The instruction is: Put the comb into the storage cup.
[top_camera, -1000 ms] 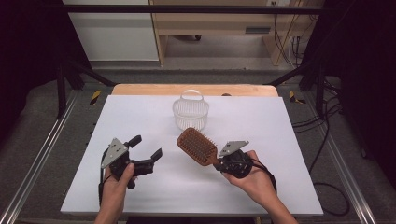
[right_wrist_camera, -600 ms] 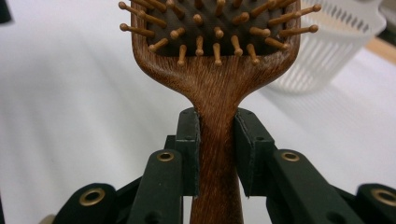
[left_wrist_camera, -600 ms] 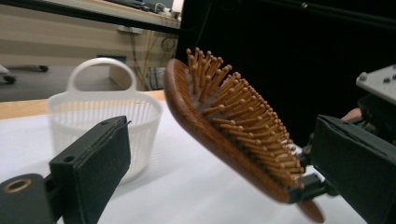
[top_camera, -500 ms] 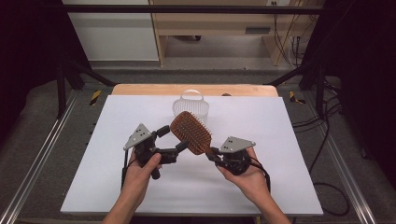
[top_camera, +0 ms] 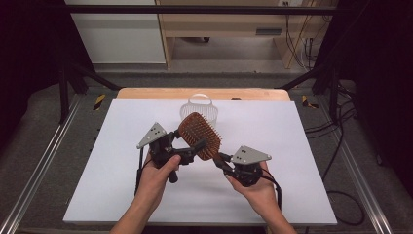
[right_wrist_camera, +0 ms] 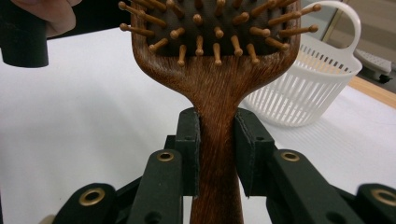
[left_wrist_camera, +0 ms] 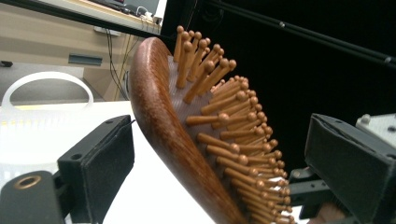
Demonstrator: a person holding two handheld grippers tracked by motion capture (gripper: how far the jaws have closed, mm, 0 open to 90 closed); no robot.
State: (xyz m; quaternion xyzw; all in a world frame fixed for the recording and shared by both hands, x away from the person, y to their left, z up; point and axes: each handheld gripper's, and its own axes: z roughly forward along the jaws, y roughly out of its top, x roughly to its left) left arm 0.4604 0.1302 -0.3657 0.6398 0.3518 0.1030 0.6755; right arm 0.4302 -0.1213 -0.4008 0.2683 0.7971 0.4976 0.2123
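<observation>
The hairbrush [right_wrist_camera: 215,70] is clamped by its handle in the right gripper [right_wrist_camera: 217,156], raised before the basket [top_camera: 199,111]; the left gripper [left_wrist_camera: 224,154] is spread open around its head, presumably for a handover.

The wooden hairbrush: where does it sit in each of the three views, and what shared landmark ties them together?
High view: the wooden hairbrush is at centre, raised between both tools, before the white basket.
Left gripper view: its head stands edge-on at centre, between open jaws.
Right gripper view: its handle rises at centre, clamped; bristles on top.
Shared landmark: the white basket.
</observation>
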